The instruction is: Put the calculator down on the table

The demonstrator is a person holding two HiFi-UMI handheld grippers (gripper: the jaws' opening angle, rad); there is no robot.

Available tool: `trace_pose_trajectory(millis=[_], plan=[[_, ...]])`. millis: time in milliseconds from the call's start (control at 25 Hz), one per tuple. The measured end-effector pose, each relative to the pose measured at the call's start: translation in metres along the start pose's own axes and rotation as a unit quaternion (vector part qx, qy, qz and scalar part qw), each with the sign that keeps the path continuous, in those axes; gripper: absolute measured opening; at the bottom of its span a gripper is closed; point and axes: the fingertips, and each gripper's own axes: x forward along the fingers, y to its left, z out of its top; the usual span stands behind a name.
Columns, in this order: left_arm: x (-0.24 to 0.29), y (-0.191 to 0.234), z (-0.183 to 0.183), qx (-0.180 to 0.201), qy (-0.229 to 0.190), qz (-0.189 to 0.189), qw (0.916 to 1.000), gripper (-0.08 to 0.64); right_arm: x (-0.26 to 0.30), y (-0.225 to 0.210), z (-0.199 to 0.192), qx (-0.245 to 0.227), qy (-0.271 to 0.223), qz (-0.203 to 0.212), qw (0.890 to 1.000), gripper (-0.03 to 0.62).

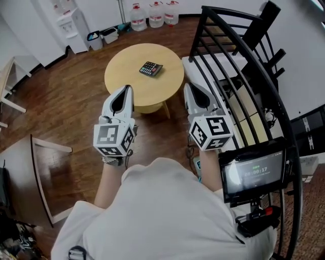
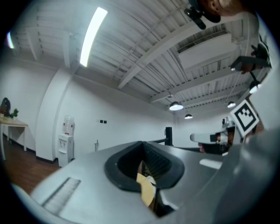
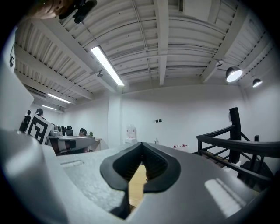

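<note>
A dark calculator (image 1: 151, 68) lies flat on the round wooden table (image 1: 127, 76), right of its middle. My left gripper (image 1: 125, 89) hangs level at the table's near edge, jaws together and nothing in them. My right gripper (image 1: 188, 87) is beside the table's right rim, also shut and empty. Both sit well short of the calculator. In the left gripper view the closed jaws (image 2: 143, 148) fill the lower frame with a sliver of table between them. The right gripper view shows the same, its closed jaws (image 3: 141, 154) over a strip of tabletop.
A black metal rack (image 1: 238, 56) curves along the right side, next to my right gripper. A small screen (image 1: 252, 172) is mounted at the lower right. Water bottles (image 1: 155, 14), bins (image 1: 101, 36) and a water dispenser (image 1: 71, 28) stand by the far wall. A wooden frame (image 1: 45, 172) sits at the left.
</note>
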Motion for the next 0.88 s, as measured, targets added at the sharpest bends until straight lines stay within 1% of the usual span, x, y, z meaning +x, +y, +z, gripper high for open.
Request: trace_pose_trajectory(millis=[40, 160, 400, 720, 880], plan=[[0.001, 0.000, 0.001, 0.001, 0.000, -0.001, 1.0000, 0.006, 0.000, 0.000, -0.001, -0.001, 0.001, -0.001, 1.000, 0.002], [0.001, 0.000, 0.003, 0.020, 0.004, -0.005, 0.9998, 0.006, 0.001, 0.003, 0.003, -0.015, 0.001, 0.001, 1.000, 0.002], [0.001, -0.007, -0.003, 0.028, 0.015, -0.018, 0.9993, 0.006, 0.003, 0.005, 0.005, -0.019, 0.001, 0.006, 1.000, 0.002], [-0.001, -0.009, -0.010, 0.027, 0.026, -0.019, 0.9991, 0.006, 0.003, 0.009, 0.002, -0.018, 0.006, 0.009, 1.000, 0.002], [0.001, -0.015, -0.017, 0.024, 0.033, -0.021, 0.9990, 0.006, 0.004, 0.005, -0.002, -0.009, 0.006, 0.005, 1.000, 0.002]])
